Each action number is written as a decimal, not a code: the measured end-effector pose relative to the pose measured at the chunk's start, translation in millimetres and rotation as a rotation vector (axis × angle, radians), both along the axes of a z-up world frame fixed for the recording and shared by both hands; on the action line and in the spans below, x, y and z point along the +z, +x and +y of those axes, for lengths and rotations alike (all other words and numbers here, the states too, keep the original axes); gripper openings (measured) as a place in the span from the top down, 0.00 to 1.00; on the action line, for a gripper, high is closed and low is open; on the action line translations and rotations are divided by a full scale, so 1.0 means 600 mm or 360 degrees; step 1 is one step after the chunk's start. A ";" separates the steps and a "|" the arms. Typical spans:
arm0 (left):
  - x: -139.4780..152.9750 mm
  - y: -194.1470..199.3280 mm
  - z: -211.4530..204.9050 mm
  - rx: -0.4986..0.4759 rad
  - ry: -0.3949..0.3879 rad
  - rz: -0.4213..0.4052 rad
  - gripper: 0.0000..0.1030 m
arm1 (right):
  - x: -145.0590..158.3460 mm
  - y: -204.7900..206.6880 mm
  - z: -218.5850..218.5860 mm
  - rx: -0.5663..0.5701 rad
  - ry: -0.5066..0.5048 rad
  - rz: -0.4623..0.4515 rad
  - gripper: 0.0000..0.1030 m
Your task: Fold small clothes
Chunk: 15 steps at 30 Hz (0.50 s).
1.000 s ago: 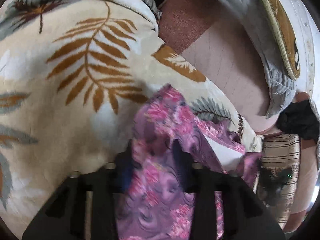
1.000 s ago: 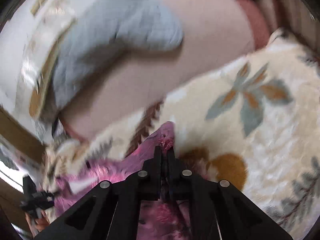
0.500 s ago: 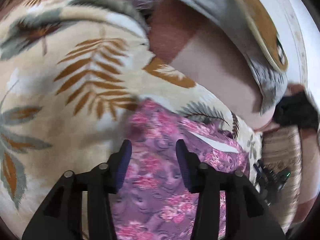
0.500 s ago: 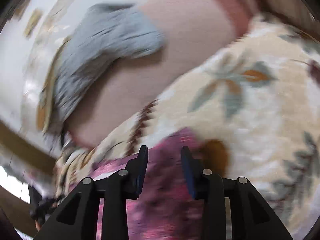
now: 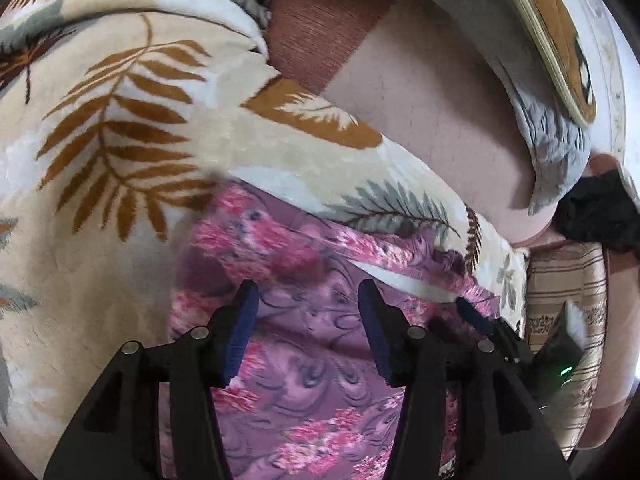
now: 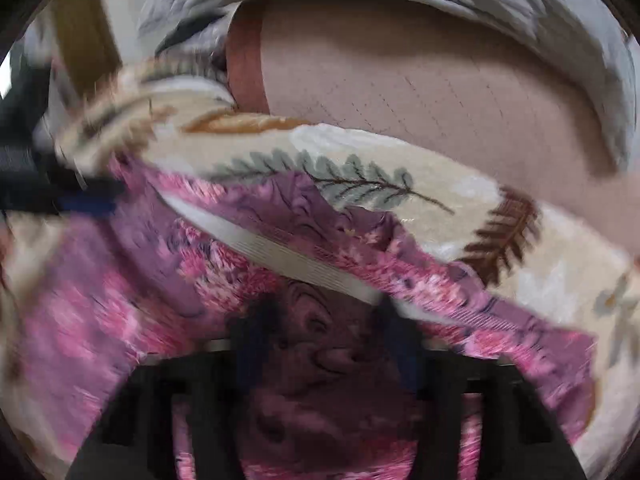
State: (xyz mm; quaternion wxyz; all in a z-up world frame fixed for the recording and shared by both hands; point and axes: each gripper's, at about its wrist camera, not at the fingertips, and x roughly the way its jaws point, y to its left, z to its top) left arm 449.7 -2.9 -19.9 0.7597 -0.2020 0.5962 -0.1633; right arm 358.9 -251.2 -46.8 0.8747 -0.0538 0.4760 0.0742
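- Purple-and-pink floral garment (image 5: 320,360) of thin, smooth fabric lies rumpled on a plush cream blanket with brown and grey fern leaves (image 5: 120,152); its ribbed white band (image 6: 288,260) runs slantwise from upper left to lower right in the right wrist view.
- Left gripper (image 5: 308,304), black with blue pads, points steeply down over the garment; its jaws are opening, spread apart with cloth below them, the pads not pressing on it.
- Right gripper (image 6: 324,340) is blurred, also tilted down; its jaws are closing with a dark bunch of the garment between them. Whether the pads press on it cannot be told.
- Beyond the blanket's edge lies a smooth pinkish-beige quilted mattress (image 5: 440,120) with a reddish-brown woven strip.
- Farthest off, a crinkled grey quilt (image 6: 480,8) drapes along the mattress.
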 end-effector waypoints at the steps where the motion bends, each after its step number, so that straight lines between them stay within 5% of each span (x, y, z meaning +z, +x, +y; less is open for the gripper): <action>1: 0.000 0.001 0.006 0.0009 -0.0012 -0.0004 0.51 | 0.003 -0.002 0.001 0.0018 -0.0017 -0.0025 0.97; 5: 0.005 0.010 0.028 0.0068 -0.0069 -0.0057 0.51 | 0.038 0.013 -0.049 -0.0164 0.0204 -0.0132 0.97; 10: -0.008 0.012 0.031 0.0110 -0.0139 -0.0030 0.47 | -0.009 0.056 -0.063 -0.0278 0.0288 0.0061 0.95; 13: 0.002 -0.002 0.022 0.0035 -0.0135 -0.0076 0.47 | 0.014 0.036 -0.088 -0.0342 0.0542 -0.0009 0.84; 15: 0.012 -0.018 0.018 -0.0040 -0.0143 -0.0127 0.45 | 0.029 -0.012 -0.143 -0.0472 0.0817 -0.0077 0.65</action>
